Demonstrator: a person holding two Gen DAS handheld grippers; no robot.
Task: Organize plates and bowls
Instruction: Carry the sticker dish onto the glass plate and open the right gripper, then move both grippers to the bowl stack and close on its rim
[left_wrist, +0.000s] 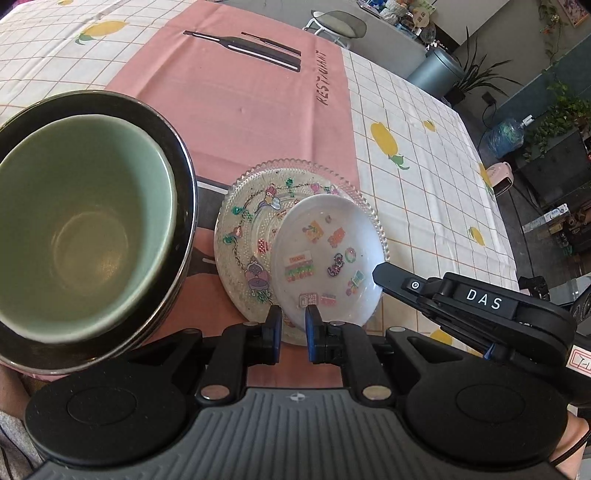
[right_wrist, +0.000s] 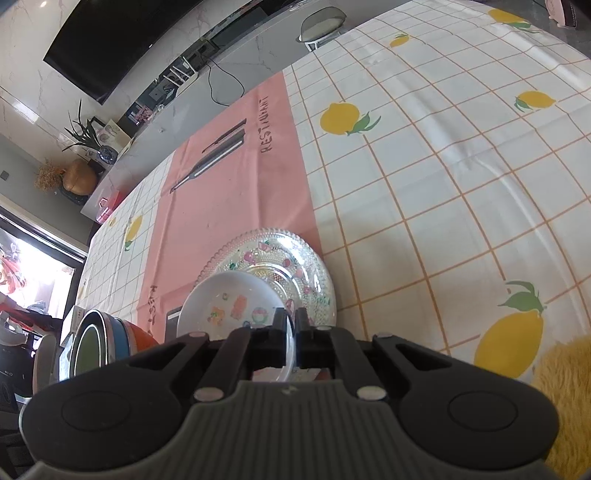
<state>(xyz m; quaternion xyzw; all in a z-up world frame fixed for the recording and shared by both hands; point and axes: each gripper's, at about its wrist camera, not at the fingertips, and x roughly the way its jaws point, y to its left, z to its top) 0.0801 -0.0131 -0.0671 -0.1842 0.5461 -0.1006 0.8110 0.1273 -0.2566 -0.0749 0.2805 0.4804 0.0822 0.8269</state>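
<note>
Two hand-held grippers: left hand-held gripper (left_wrist: 293, 334) closed, empty; right hand-held gripper (right_wrist: 294, 325) clamps white dish (right_wrist: 229, 306) rim.
Hidden: dish's near edge behind fingers.
Room: tablecloth (right_wrist: 443, 184) bare rightward.

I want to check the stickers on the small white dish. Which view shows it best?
The left wrist view: the small white dish shows nearly its whole sticker-covered inside, tilted over the glass plate. In the right wrist view, the right gripper is shut on its rim and hides its lower part.
</note>
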